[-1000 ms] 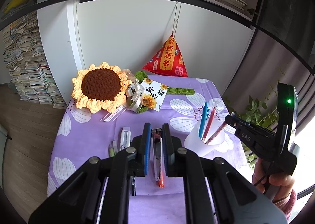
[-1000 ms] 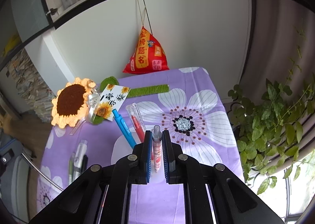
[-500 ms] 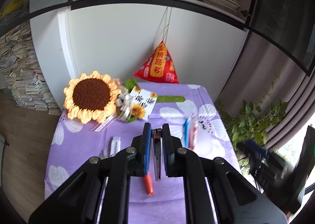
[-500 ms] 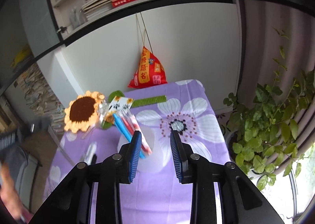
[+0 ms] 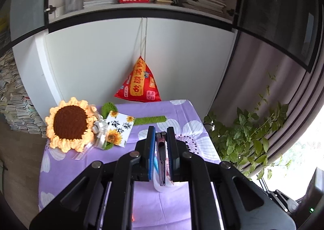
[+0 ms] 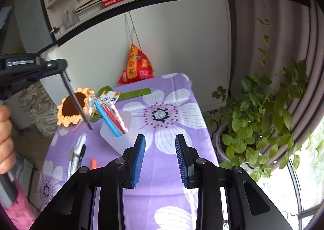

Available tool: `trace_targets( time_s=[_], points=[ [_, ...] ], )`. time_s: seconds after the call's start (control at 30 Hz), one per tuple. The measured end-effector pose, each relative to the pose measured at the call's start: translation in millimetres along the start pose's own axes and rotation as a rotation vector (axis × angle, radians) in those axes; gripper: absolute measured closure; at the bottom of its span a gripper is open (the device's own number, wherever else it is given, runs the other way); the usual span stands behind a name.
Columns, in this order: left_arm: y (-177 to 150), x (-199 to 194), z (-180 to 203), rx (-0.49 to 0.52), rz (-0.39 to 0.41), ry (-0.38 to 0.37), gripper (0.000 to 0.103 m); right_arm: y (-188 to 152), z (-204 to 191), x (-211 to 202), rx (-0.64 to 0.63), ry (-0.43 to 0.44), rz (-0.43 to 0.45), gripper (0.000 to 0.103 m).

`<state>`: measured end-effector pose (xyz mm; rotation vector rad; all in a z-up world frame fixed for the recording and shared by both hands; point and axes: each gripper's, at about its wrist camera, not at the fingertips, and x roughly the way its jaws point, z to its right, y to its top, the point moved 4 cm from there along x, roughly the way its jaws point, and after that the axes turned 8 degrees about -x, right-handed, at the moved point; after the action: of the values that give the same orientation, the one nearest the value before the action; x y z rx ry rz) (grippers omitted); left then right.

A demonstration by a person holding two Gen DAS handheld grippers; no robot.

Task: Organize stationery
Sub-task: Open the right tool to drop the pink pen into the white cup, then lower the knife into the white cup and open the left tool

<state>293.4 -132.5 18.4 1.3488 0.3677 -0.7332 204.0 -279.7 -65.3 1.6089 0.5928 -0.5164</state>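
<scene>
My left gripper (image 5: 161,138) is shut on a slim dark utility knife (image 5: 161,161) and holds it above the white pen cup (image 5: 162,186), whose rim shows just below the fingers. In the right wrist view the same knife (image 6: 78,101) hangs from the left gripper, left of the white pen cup (image 6: 119,135), which holds a blue pen (image 6: 106,116), a red pen and a pink patterned pen. My right gripper (image 6: 160,145) is open and empty, raised right of the cup. Several pens (image 6: 78,154) and an orange piece (image 6: 93,163) lie on the purple cloth.
A crochet sunflower (image 5: 69,124) with a card and green stem lies at the table's back left. A red triangular bag (image 5: 139,85) hangs against the white wall. A potted plant (image 6: 261,120) stands right of the table. Book shelves run above.
The left gripper lifted the knife off the table and carried it right, over the cup. The right gripper let its pink pen go into the cup, opened and drew back.
</scene>
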Motion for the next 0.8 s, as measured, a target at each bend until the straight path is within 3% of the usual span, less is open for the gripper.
trace_targets(
  time_s=[0.13,0.3,0.8],
  points=[
    [-7.7,20.7,4.5,0.015,0.005,0.032,0.094,-3.5,4.4,-4.8,-0.005,-0.005,0.002,0.072],
    [-20.6,41.2,3.4,0.026,-0.045,0.055,0.094,-8.9,9.6,-4.7,0.0,0.0,-0.008,0.072],
    [-50.0,70.6,-12.0,0.011,-0.14,0.099,0.093,-16.2,2.2,7.0,-0.012,0.042,-0.046,0.072]
  ],
)
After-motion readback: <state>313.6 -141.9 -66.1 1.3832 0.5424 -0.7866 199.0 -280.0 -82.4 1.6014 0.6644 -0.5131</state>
